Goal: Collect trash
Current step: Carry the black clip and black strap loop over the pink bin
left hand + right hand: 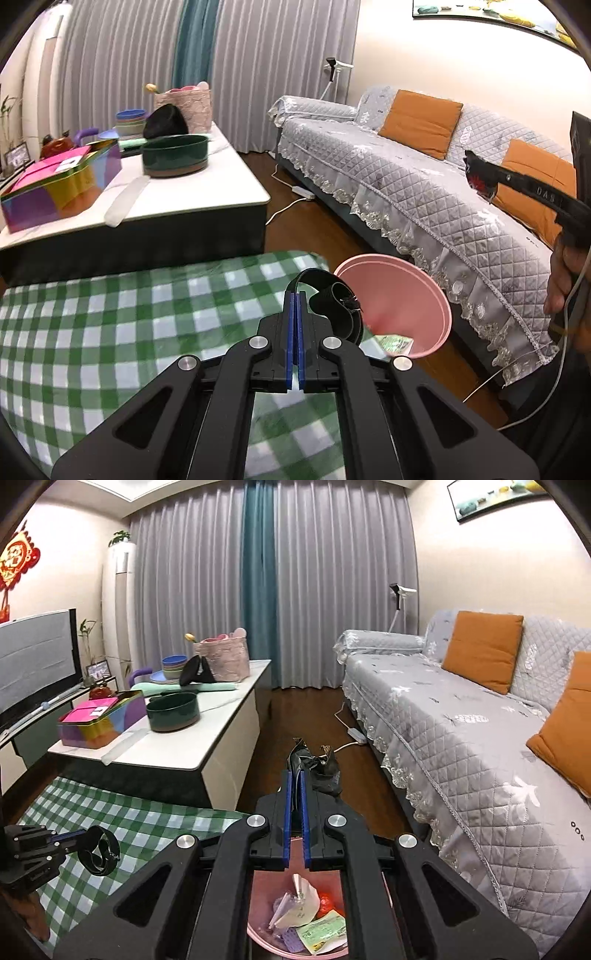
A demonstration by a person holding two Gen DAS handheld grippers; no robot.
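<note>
My left gripper (295,295) is shut on a black looped strap (334,306) and holds it over the edge of the green checked blanket (110,325), just left of the pink trash bin (402,306). It also shows in the right wrist view (79,836), with the strap (99,851). My right gripper (295,775) is shut on a crumpled black wrapper (317,768) and hangs above the pink bin (295,949), which holds paper scraps (306,912). In the left wrist view the right gripper (476,173) shows at the far right with the wrapper (478,179).
A white low table (207,753) carries a green bowl (173,712), a colourful tin box (99,720) and stacked dishes. A grey quilted sofa (461,738) with orange cushions runs along the right. A power strip (356,734) and cable lie on the wooden floor.
</note>
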